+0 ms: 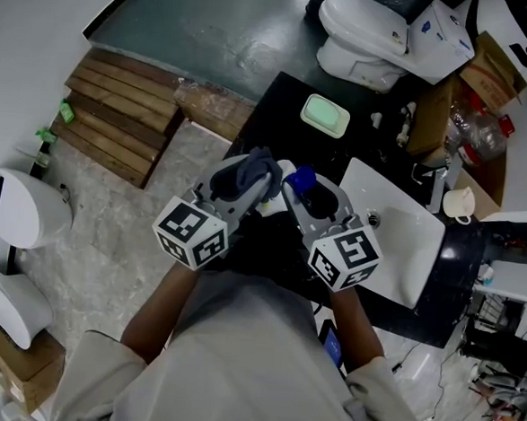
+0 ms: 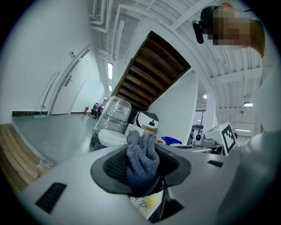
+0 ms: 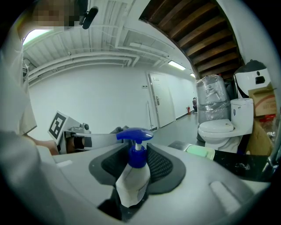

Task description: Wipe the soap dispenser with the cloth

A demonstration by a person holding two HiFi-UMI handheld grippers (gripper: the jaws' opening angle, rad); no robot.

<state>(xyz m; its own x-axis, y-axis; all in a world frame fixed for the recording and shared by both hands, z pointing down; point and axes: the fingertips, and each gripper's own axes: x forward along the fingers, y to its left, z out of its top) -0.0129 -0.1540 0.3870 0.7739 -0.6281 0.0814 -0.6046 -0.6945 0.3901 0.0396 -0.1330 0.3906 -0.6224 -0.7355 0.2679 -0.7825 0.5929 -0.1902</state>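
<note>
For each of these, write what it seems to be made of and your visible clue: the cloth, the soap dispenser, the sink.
cloth: soft woven or terry fabric, matte grey-blue; fuzzy texture, limp folds.
soap dispenser: likely plastic; smooth whitish body, glossy blue pump.
sink: probably glazed ceramic; smooth, glossy white basin.

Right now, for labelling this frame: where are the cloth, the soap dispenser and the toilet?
cloth (image 2: 141,161): left gripper view, bunched middle.
soap dispenser (image 3: 132,181): right gripper view, white bottle body.
toilet (image 1: 359,27): head view, closed lid.
</note>
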